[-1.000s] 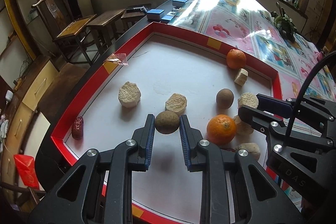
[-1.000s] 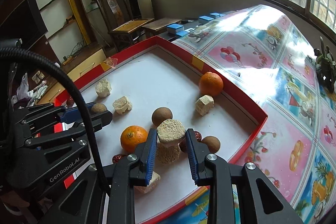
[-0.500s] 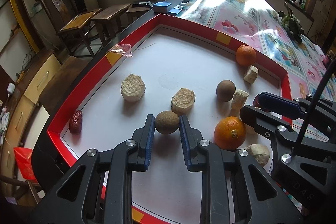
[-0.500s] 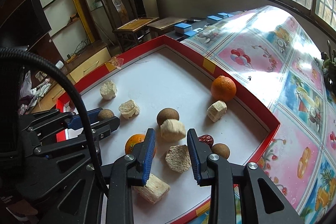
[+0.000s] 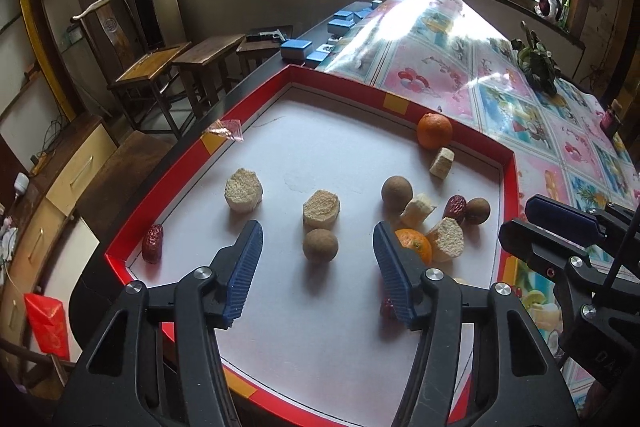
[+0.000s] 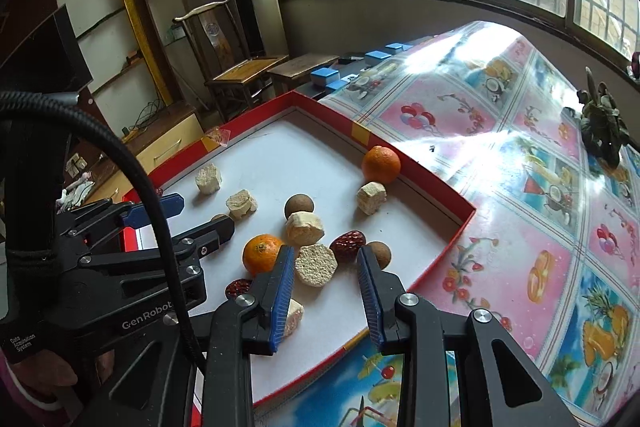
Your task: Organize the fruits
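Both tongs stand apart and hold nothing: the left tongs point(image 5: 318, 269) frame a brown round fruit point(image 5: 320, 245) resting on the red-rimmed tray point(image 5: 172, 183), and the right tongs point(image 6: 325, 287) frame a pale cut slice point(image 6: 316, 264). Sorting appears partial: 2 oranges point(image 5: 434, 130) lie well apart, and mixed pieces cluster at the tray's right side.

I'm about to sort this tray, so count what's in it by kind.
Oranges: 2
Brown balls: 3
Red dates: 3
Beige chunks: 6
Total: 14
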